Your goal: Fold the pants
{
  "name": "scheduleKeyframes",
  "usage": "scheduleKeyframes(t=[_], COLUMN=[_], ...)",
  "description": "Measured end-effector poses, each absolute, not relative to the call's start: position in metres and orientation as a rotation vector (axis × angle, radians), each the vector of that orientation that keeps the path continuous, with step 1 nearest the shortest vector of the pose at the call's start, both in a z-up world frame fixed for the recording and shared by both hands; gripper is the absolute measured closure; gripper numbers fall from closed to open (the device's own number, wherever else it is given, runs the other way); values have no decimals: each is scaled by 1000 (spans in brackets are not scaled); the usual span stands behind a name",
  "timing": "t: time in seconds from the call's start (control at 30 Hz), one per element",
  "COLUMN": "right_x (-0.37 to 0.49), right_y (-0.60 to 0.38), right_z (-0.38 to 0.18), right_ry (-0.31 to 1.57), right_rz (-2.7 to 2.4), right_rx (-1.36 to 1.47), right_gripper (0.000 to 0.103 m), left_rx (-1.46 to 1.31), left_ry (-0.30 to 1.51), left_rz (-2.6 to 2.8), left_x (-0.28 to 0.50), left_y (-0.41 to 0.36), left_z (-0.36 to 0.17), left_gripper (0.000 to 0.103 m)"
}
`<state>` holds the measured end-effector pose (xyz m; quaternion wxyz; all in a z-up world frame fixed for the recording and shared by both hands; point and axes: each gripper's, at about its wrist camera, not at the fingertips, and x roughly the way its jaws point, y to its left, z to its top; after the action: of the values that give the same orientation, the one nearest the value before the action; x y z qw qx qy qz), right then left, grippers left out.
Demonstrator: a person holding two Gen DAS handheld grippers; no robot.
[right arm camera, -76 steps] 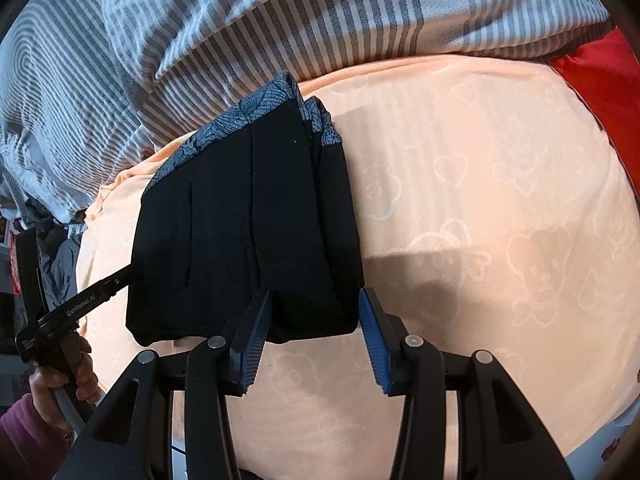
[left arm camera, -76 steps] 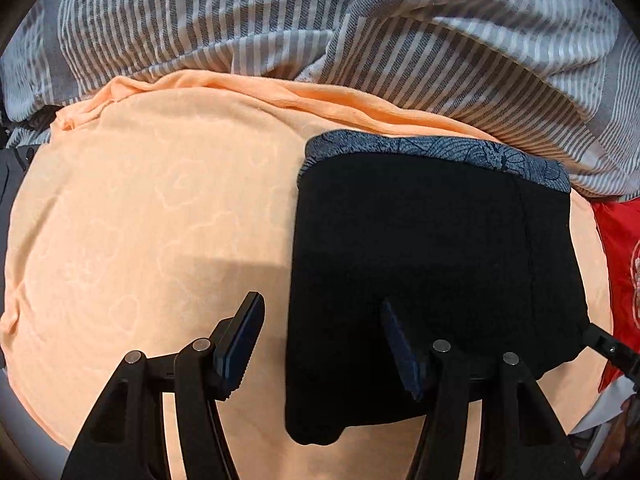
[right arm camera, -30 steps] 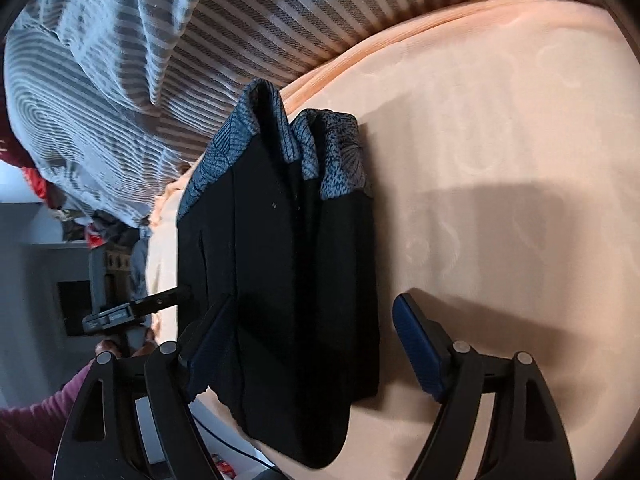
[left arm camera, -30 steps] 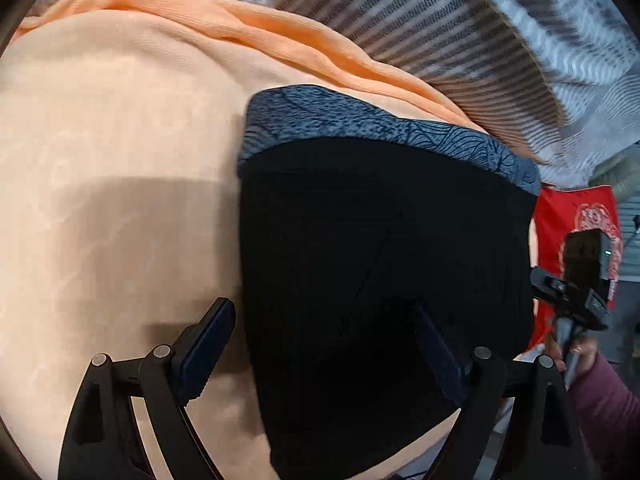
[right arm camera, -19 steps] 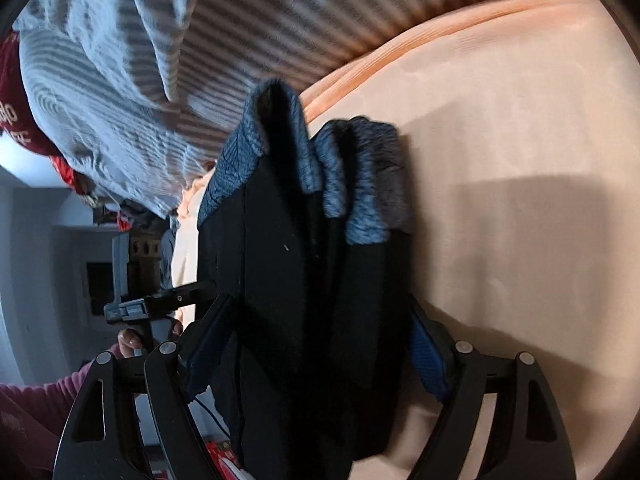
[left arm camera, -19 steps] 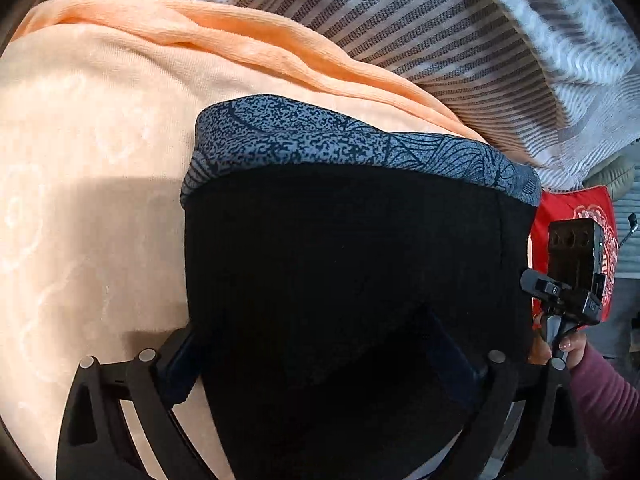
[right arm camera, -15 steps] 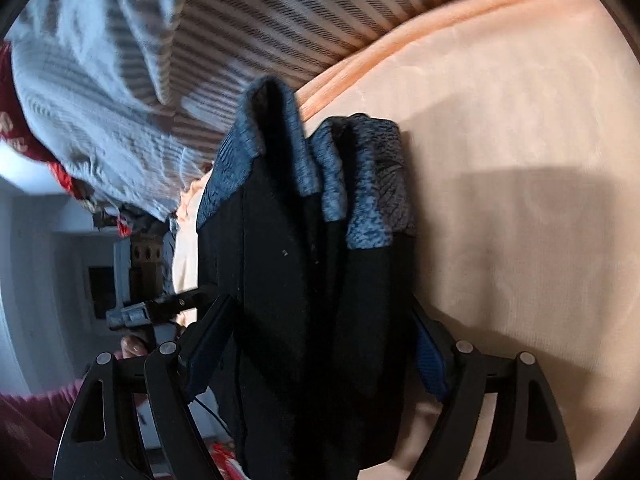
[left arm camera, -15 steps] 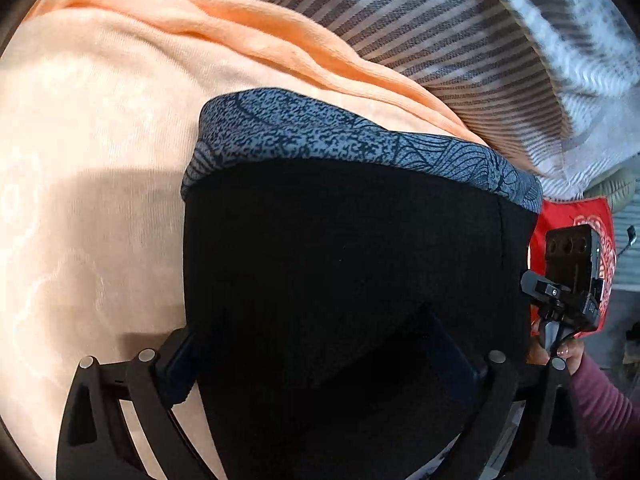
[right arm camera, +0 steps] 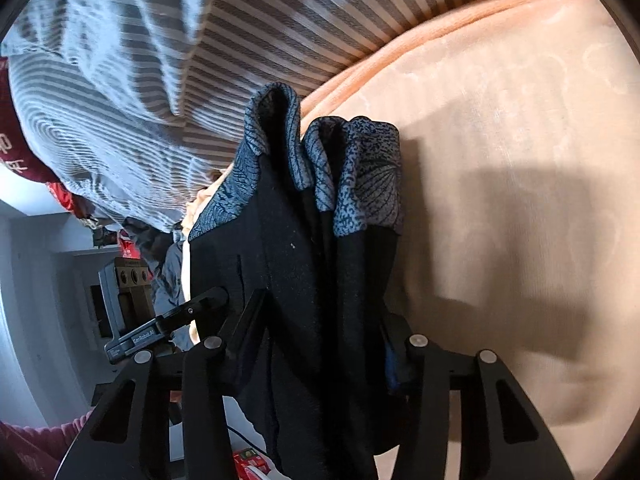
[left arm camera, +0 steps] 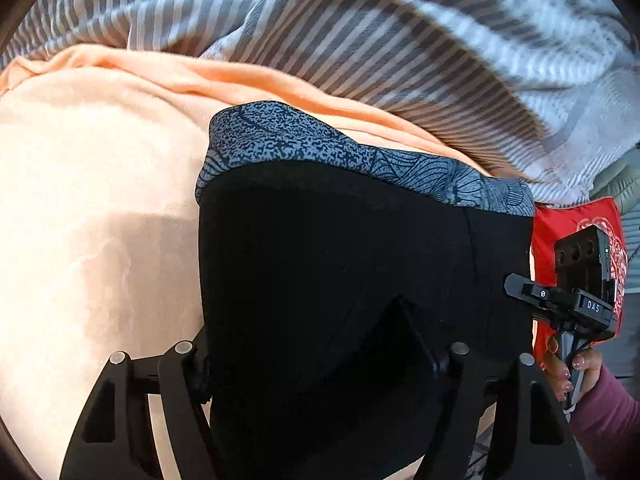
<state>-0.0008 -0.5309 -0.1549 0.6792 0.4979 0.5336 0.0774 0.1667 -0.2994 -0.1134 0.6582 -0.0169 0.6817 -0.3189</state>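
Note:
The folded black pants (left arm camera: 352,280) with a grey-blue patterned waistband (left arm camera: 320,148) are held up off the peach bedsheet (left arm camera: 80,220). My left gripper (left arm camera: 316,344) is shut on the near edge of the bundle; its fingertips are buried in the cloth. In the right wrist view the pants (right arm camera: 312,280) hang edge-on in several layers, waistband (right arm camera: 360,176) on top. My right gripper (right arm camera: 320,336) is shut on the stack from both sides. Each gripper shows in the other's view, the right one (left arm camera: 560,300) and the left one (right arm camera: 168,328).
A grey-and-white striped duvet (left arm camera: 400,40) is bunched behind the sheet. A red cloth (left arm camera: 576,232) lies at the right edge of the bed. The peach sheet (right arm camera: 520,160) extends to the right of the pants. The person's hand in a maroon sleeve (left arm camera: 600,408) holds the right gripper.
Both grippers have closed on the folded pants and lifted them off the sheet. The bundle now hangs between the fingers instead of lying flat.

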Motion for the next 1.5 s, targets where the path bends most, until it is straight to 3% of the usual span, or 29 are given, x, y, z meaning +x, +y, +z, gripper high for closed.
scheduleKeyframes(t=[0.37, 0.73, 1.0, 1.1, 1.3, 1.5], right_x=[-50, -115, -119, -122, -124, -108], right_y=[-534, -515, -496, -493, -489, -511], right_z=[-115, -119, -130, -124, -92, -70], right_ry=[1152, 1171, 1215, 1247, 1271, 1168], right_rz=[199, 145, 41, -43, -212, -276], right_rx=[1154, 1152, 1036, 972, 757, 745], right_gripper=[52, 52, 47, 40, 39, 57], left_rx=[-23, -12, 28, 86, 139, 164], left_ry=[1483, 1536, 1492, 1462, 1356, 1311], left_rz=[-710, -694, -617, -590, -531, -528], left_x=[116, 62, 52, 52, 55, 62], left_y=[-308, -283, -264, -263, -254, -266], left_z=[-67, -83, -98, -92, -61, -51], left_gripper=[28, 28, 28, 28, 28, 28])
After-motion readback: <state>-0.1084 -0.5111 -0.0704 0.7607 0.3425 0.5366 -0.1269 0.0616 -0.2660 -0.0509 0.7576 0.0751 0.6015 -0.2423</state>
